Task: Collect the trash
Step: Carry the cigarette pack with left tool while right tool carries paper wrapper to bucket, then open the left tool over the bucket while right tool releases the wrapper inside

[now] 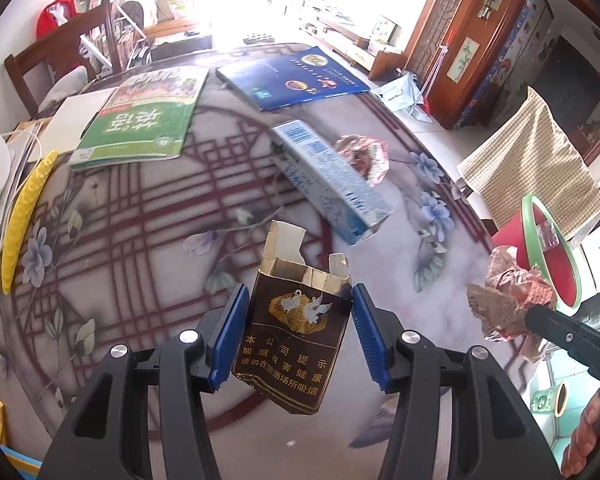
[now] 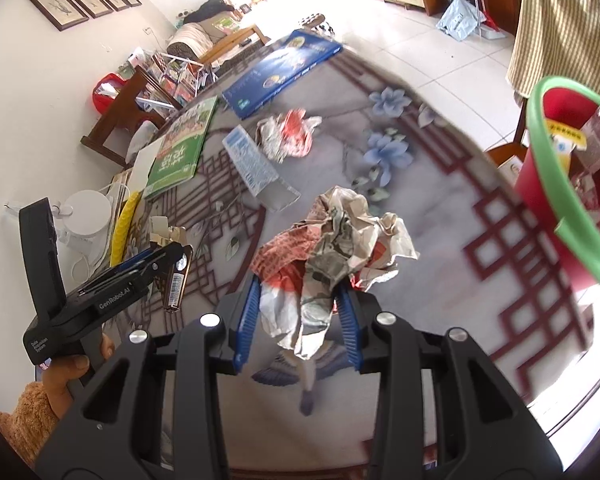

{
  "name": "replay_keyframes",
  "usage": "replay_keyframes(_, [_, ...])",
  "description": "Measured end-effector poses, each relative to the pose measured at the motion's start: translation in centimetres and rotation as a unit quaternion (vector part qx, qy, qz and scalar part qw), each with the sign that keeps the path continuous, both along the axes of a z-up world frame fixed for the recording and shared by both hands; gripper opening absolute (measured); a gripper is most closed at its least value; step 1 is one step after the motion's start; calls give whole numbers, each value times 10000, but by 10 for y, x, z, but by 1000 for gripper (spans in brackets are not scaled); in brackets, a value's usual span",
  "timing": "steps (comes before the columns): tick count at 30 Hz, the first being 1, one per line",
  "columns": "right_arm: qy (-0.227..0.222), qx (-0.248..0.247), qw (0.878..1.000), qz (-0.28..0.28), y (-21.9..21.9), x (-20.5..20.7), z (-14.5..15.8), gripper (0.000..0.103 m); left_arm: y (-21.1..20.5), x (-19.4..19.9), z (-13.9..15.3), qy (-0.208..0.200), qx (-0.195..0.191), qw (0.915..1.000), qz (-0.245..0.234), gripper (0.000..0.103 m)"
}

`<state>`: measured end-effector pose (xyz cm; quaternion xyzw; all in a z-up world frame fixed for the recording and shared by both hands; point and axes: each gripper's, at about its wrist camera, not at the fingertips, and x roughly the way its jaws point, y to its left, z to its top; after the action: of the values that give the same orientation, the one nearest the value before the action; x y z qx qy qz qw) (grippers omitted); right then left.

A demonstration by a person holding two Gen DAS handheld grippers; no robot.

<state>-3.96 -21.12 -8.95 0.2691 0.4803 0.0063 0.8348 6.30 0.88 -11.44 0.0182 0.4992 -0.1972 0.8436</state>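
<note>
My left gripper (image 1: 296,314) is shut on an opened dark brown cigarette pack (image 1: 292,340) and holds it above the round patterned table (image 1: 140,220). It also shows in the right wrist view (image 2: 174,276), at the left. My right gripper (image 2: 298,304) is shut on a crumpled newspaper ball (image 2: 332,240), which also shows in the left wrist view (image 1: 508,300). A red bin with a green rim (image 2: 556,176) stands past the table's right edge, with trash inside. A light blue carton (image 1: 332,176) and another crumpled paper ball (image 2: 288,132) lie on the table.
A green book (image 1: 140,120) and a blue book (image 1: 292,76) lie at the table's far side. A yellow strip (image 1: 24,216) and a white round object (image 2: 88,216) sit at the left edge. A striped cloth (image 1: 532,160) hangs on a chair behind the bin.
</note>
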Motion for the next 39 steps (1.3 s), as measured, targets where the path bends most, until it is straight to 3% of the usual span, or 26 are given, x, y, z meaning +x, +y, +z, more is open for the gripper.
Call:
replay_keyframes(16, [-384, 27, 9992, 80, -89, -9, 21, 36, -85, -19, 22, -185, -17, 9998, 74, 50])
replay_keyframes(29, [-521, 141, 9969, -580, -186, -47, 20, 36, -196, -38, 47, -422, -89, 9972, -614, 50])
replay_keyframes(39, [-623, -158, 9884, -1377, -265, -89, 33, 36, -299, -54, 68, -370, -615, 9871, -1434, 50])
